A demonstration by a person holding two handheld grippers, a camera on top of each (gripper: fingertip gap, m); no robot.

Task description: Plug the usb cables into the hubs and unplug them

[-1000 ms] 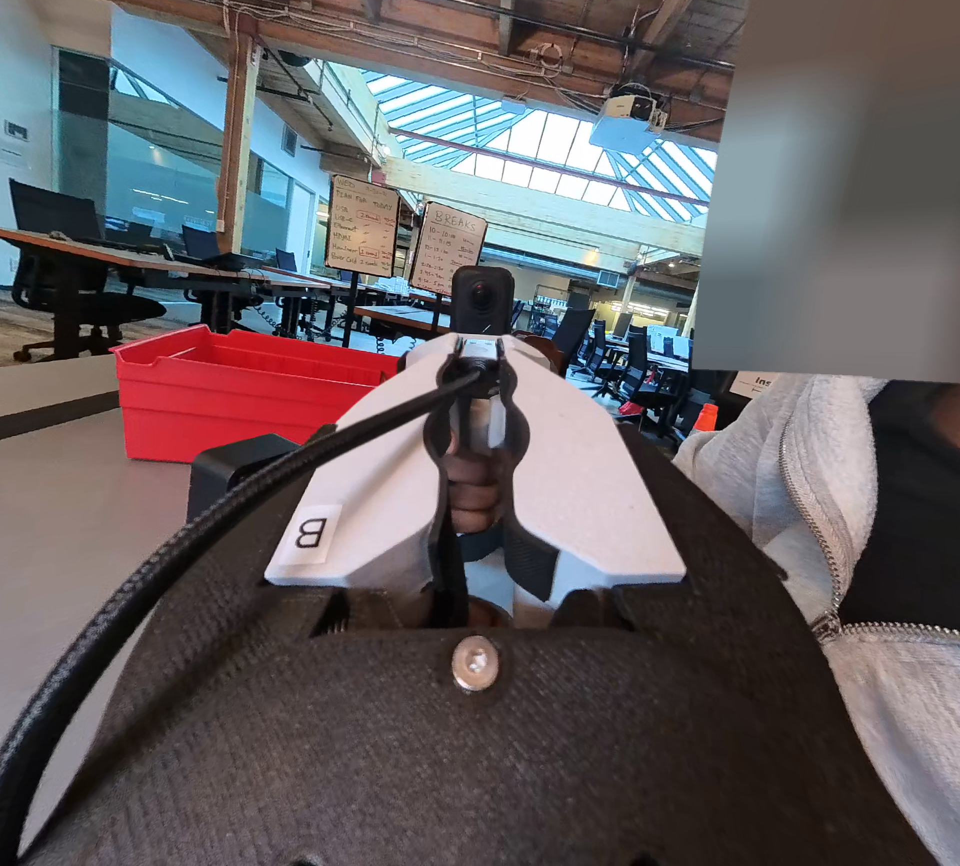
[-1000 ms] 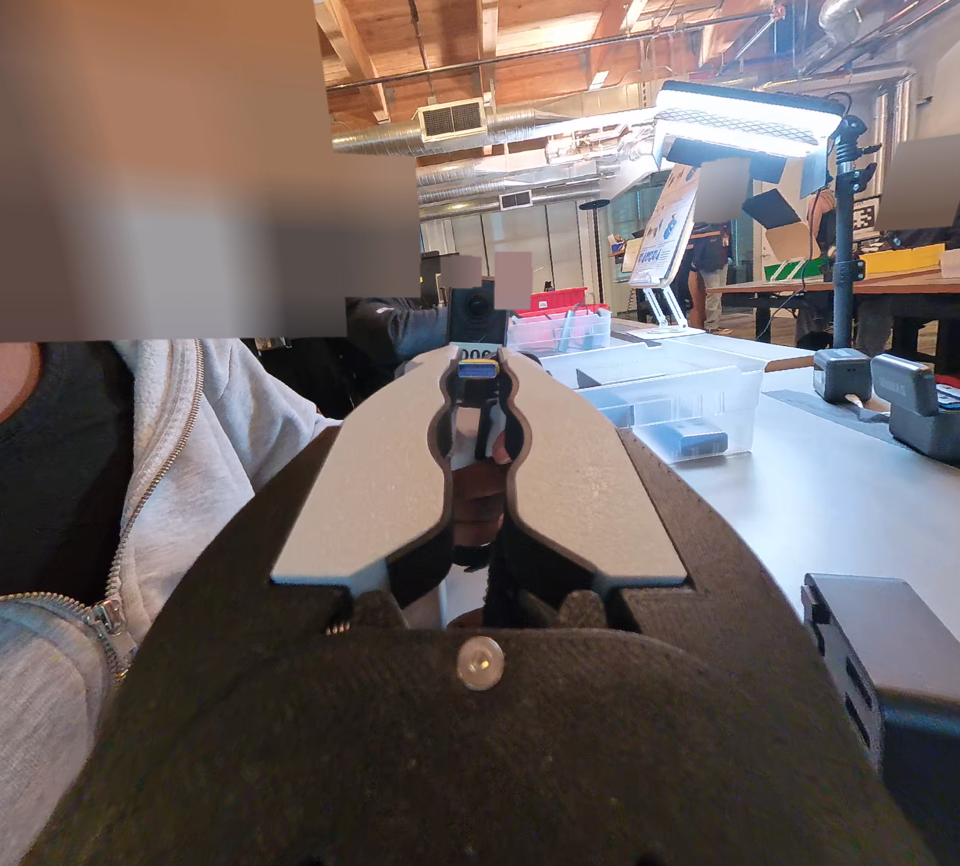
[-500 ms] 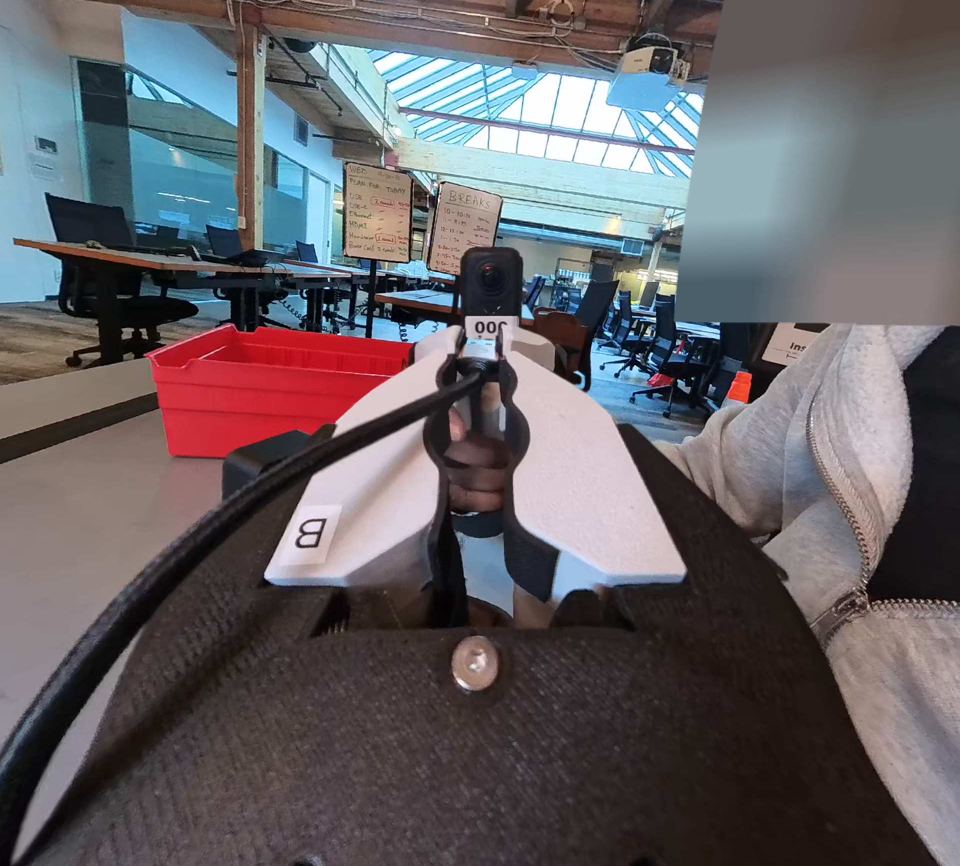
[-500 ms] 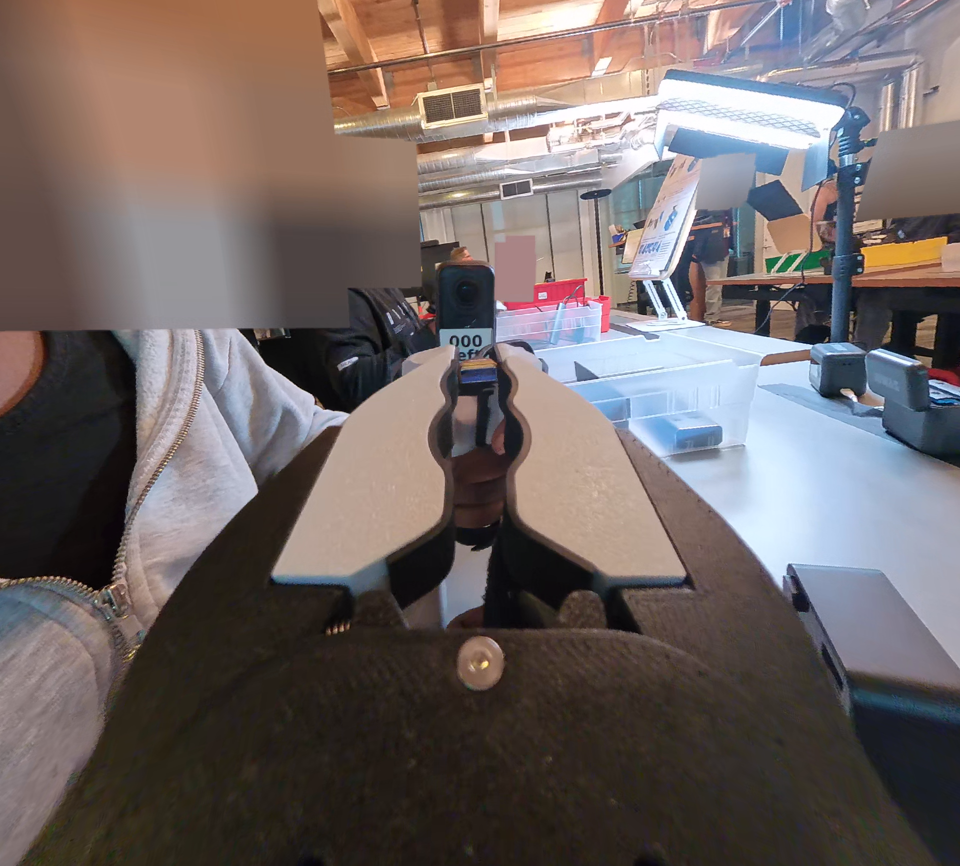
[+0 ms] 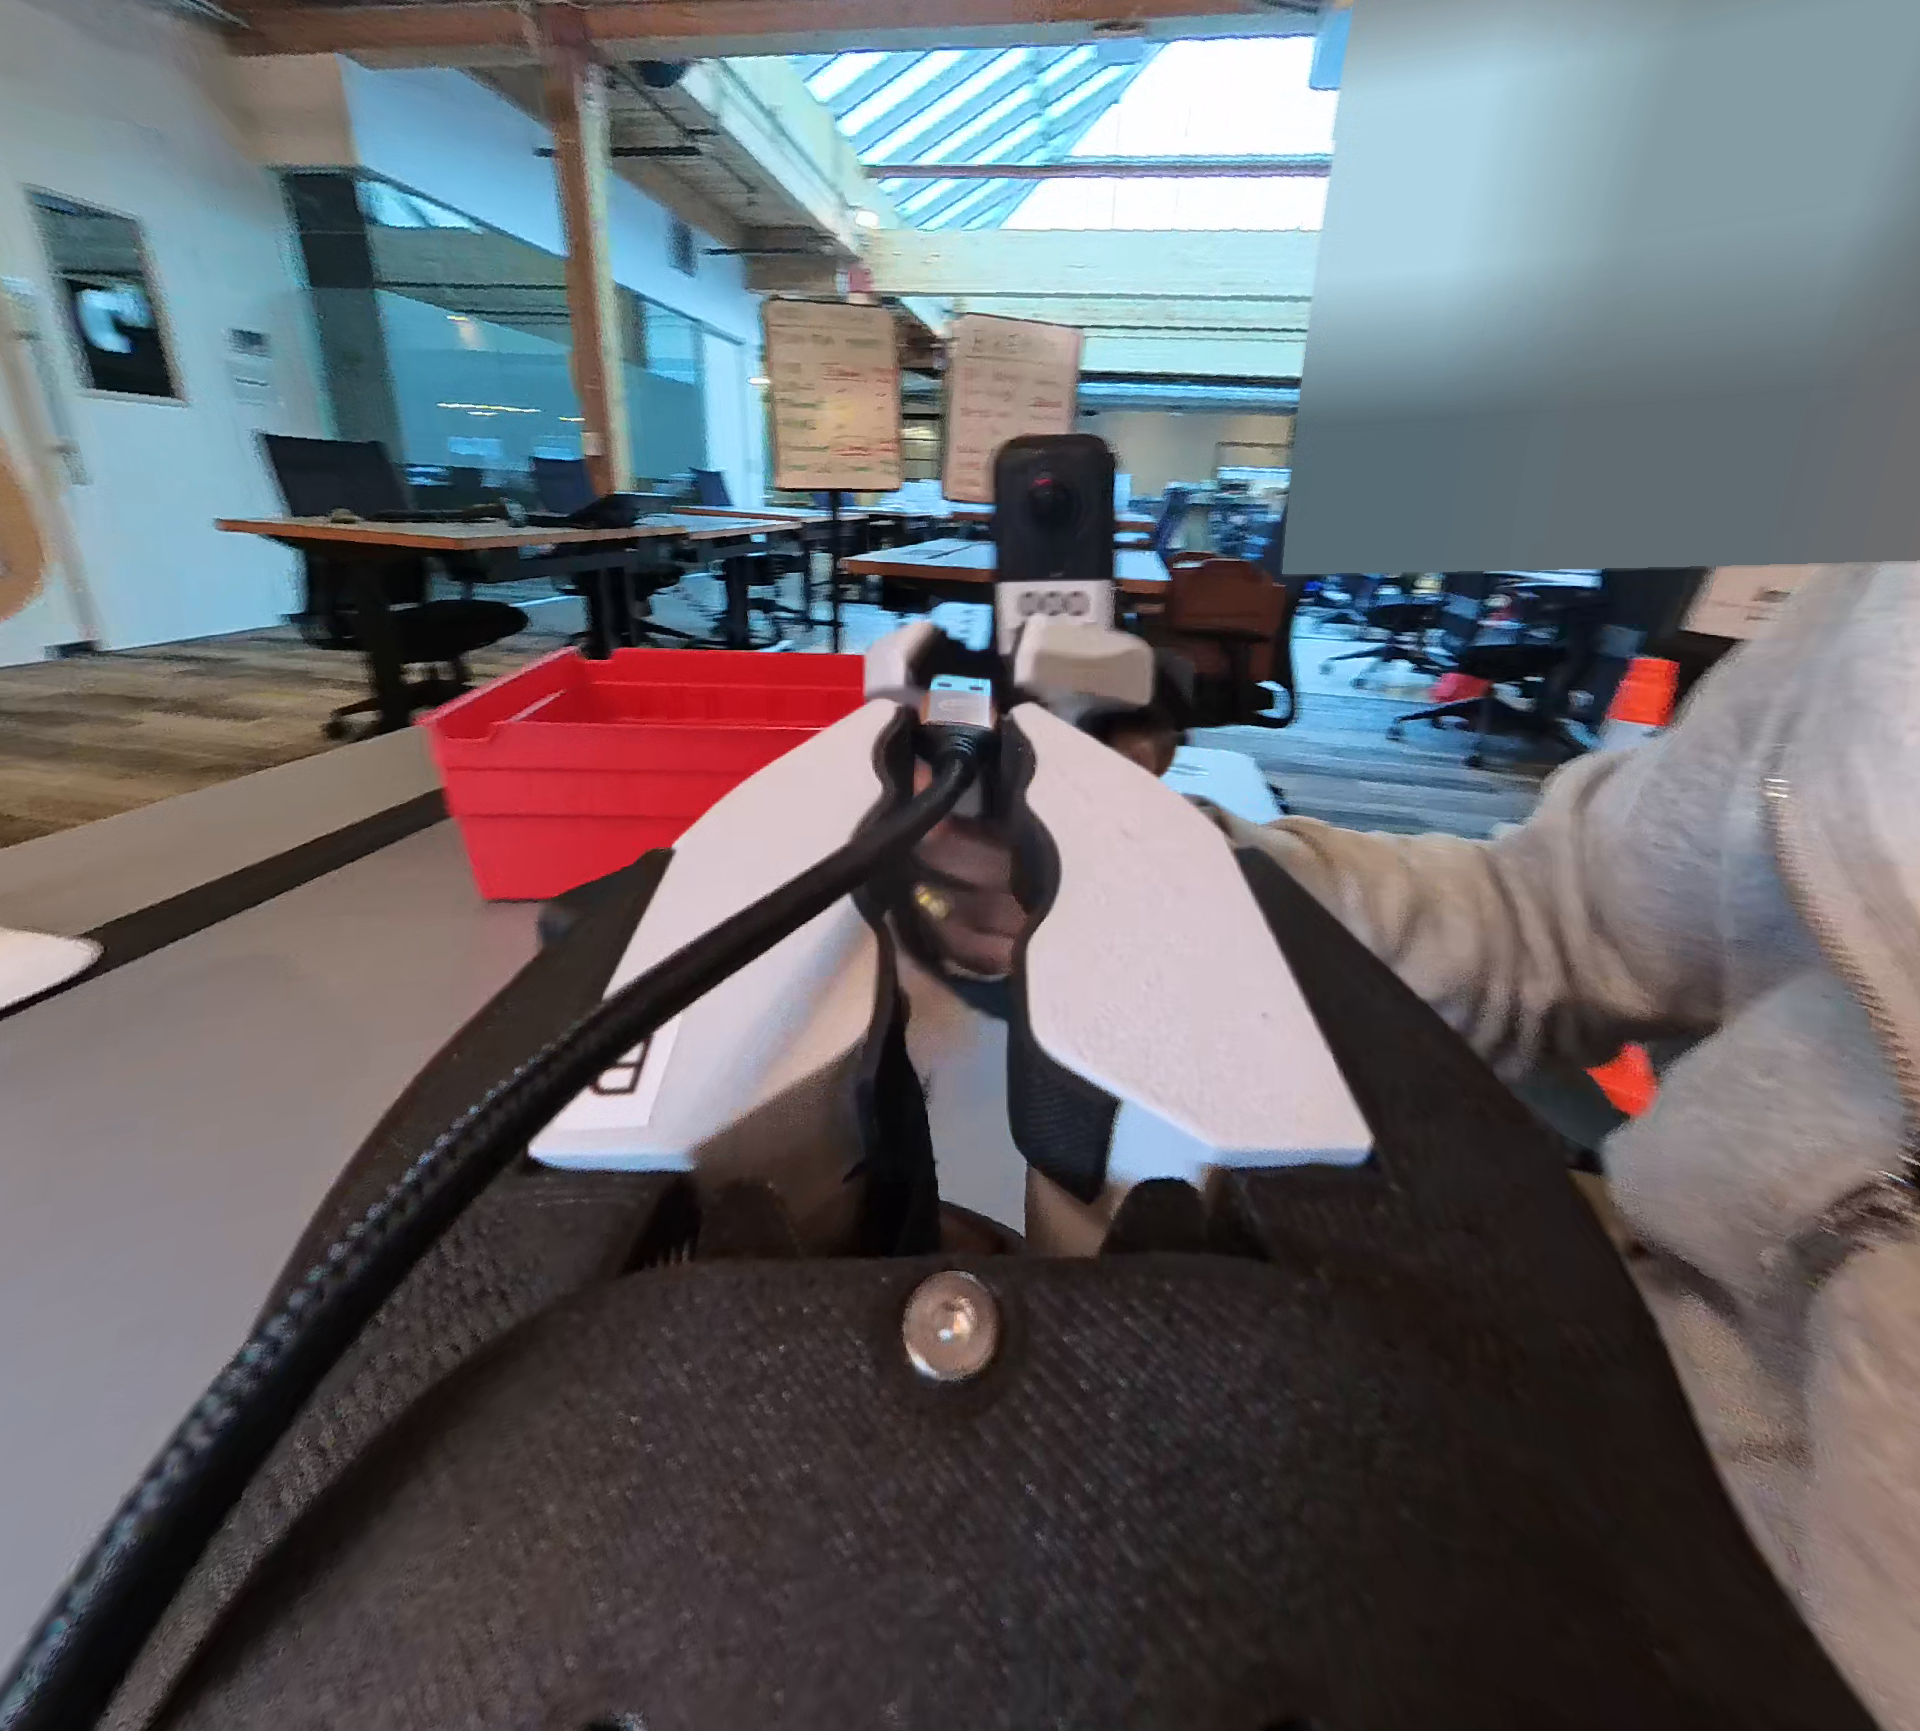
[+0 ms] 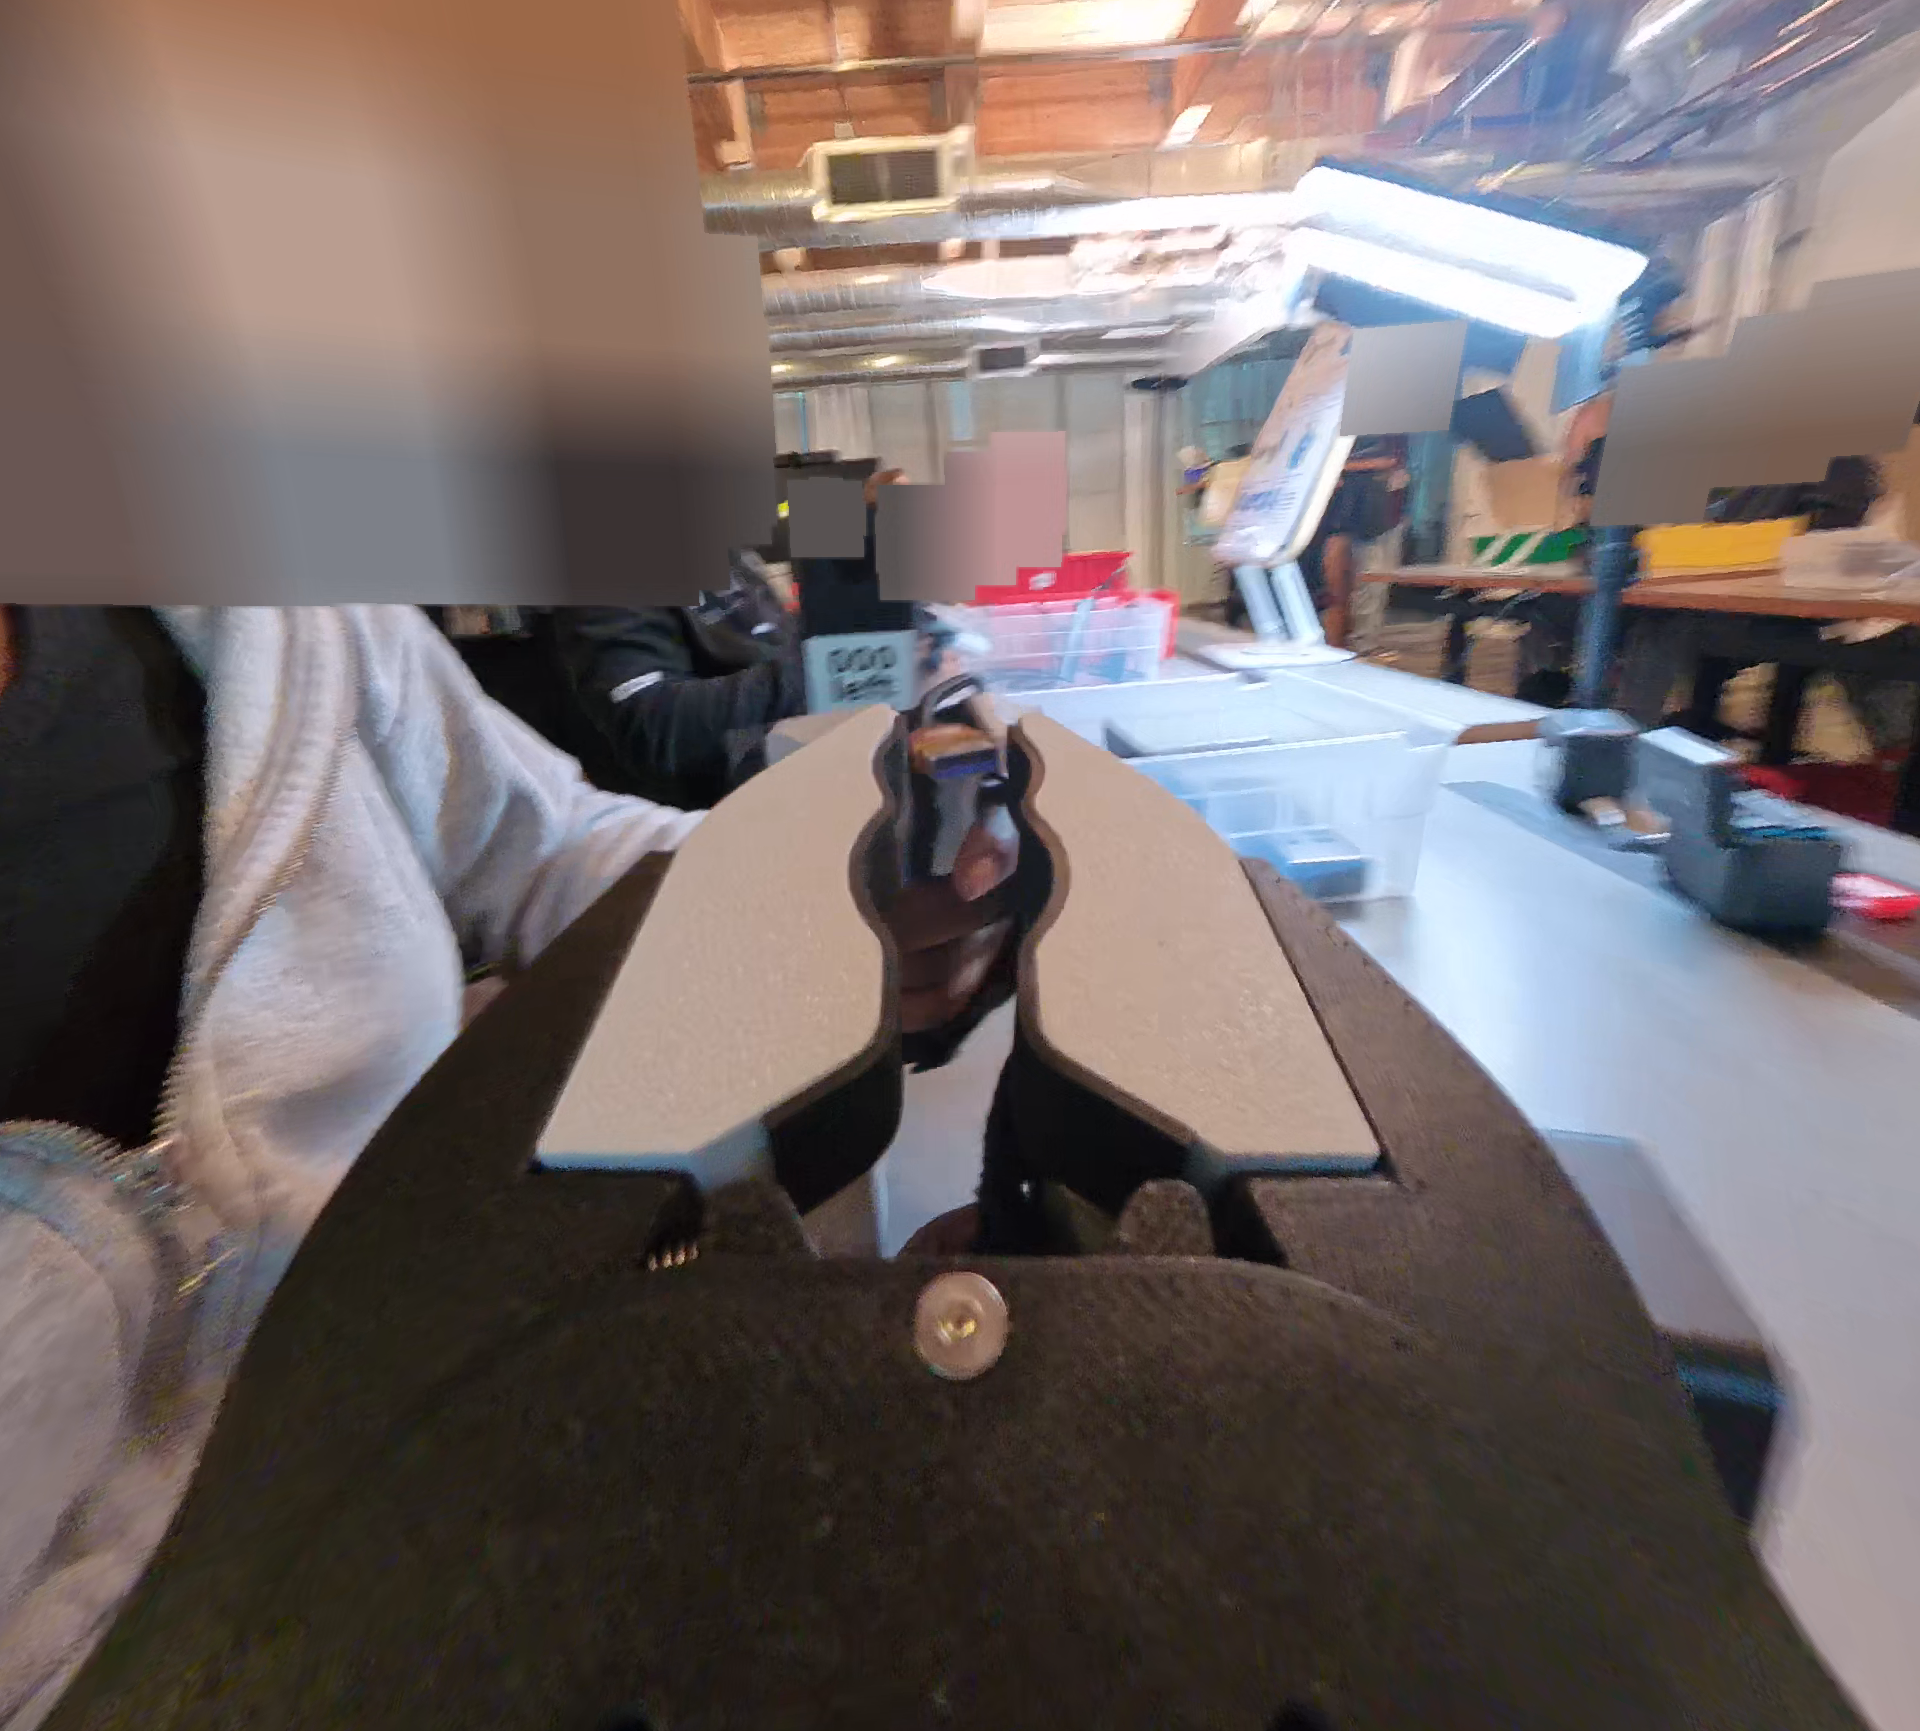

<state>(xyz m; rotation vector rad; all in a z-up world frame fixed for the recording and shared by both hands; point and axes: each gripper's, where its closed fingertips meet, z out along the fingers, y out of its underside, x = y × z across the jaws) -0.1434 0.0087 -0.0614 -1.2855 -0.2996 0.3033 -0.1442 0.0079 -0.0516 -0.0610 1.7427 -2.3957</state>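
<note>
Grey counter [image 5: 187, 1110], matte top. Left wrist view: dark strip [image 5: 239, 886] crosses it near the far edge, lighter grey slab beyond. Red bin [image 5: 623, 767] sits on the counter past the strip, open top, contents not visible. White object [image 5: 36, 964] clipped at the left edge, can't tell what it is.

Right wrist view: same grey surface [image 6: 1621, 1089] runs off to the right. Clear plastic tub [image 6: 1340, 808] stands on it, dark flat items inside; more clear tubs behind, touching or just beside. Grey box-shaped devices [image 6: 1714, 834] near the far right edge, motion-blurred. Small red item [image 6: 1870, 897] beside them. Dark block [image 6: 1725, 1369] at the near right, mostly hidden.
</note>
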